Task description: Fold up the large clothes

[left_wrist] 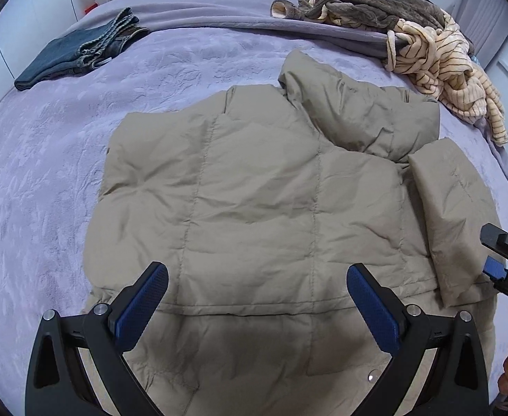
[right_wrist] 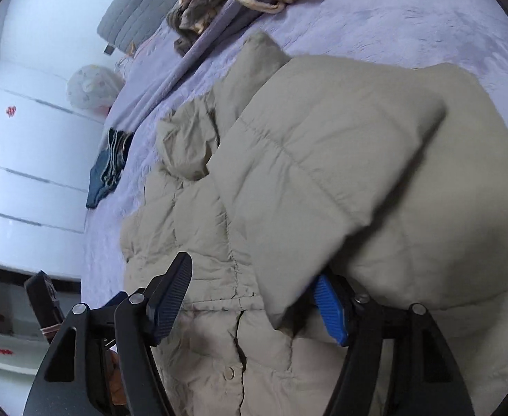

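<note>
A beige puffer jacket point(left_wrist: 254, 190) lies spread on the lilac bed cover, collar toward the far side. One sleeve point(left_wrist: 451, 215) is folded in along its right side. My left gripper point(left_wrist: 257, 294) is open and empty, hovering over the jacket's hem. My right gripper point(right_wrist: 254, 294) is open at the jacket's hem; the folded sleeve point(right_wrist: 375, 180) drapes over its right finger point(right_wrist: 330, 308). The right gripper also shows at the right edge of the left wrist view point(left_wrist: 503, 260).
Folded blue jeans point(left_wrist: 77, 55) lie at the far left of the bed. A heap of striped cream and brown fleece clothes point(left_wrist: 427, 52) lies at the far right. A white wardrobe point(right_wrist: 22, 159) stands beside the bed. Lilac bed cover point(left_wrist: 39, 180) surrounds the jacket.
</note>
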